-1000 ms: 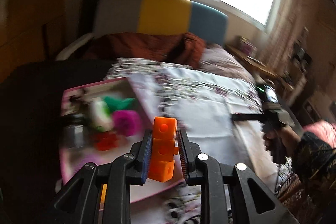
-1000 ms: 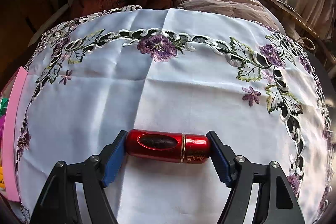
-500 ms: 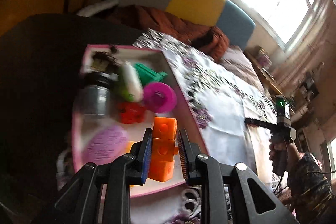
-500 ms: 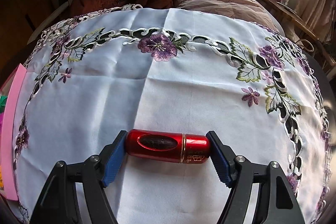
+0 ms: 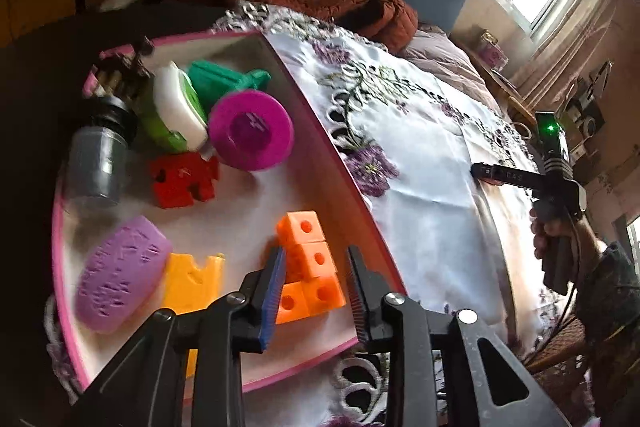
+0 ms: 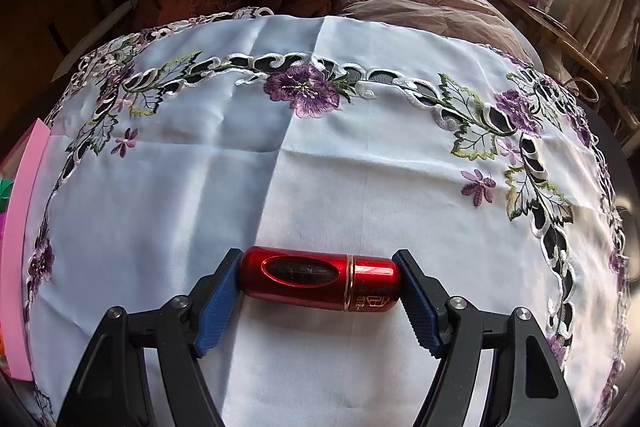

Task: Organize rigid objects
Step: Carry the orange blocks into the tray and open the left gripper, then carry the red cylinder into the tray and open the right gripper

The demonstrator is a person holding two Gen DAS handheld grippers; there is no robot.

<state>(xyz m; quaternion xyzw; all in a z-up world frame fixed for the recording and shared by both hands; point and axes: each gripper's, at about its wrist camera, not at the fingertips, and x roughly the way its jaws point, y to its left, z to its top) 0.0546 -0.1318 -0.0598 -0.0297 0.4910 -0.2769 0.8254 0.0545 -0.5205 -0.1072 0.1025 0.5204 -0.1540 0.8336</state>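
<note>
In the left wrist view, my left gripper (image 5: 316,287) is open over the pink-rimmed tray (image 5: 340,187). The orange block piece (image 5: 310,265) lies on the tray floor between the fingers, free of the pads. In the right wrist view, my right gripper (image 6: 318,291) is shut on a red cylinder (image 6: 320,279), held crosswise by its ends just above the embroidered white tablecloth (image 6: 320,147). The right gripper also shows in the left wrist view (image 5: 486,173), far right over the cloth.
The tray holds a purple oval (image 5: 120,273), a yellow piece (image 5: 192,279), a red puzzle piece (image 5: 182,179), a magenta ring (image 5: 250,131), a green-and-white box (image 5: 176,111), a teal piece (image 5: 224,79) and a grey jar (image 5: 98,163). The tray's pink edge (image 6: 18,227) lies left of the right gripper. A bed stands behind.
My left gripper has swung over the tray, lowered and opened, letting go of the orange block piece, which now rests in the tray. The right gripper holds still with the red cylinder.
</note>
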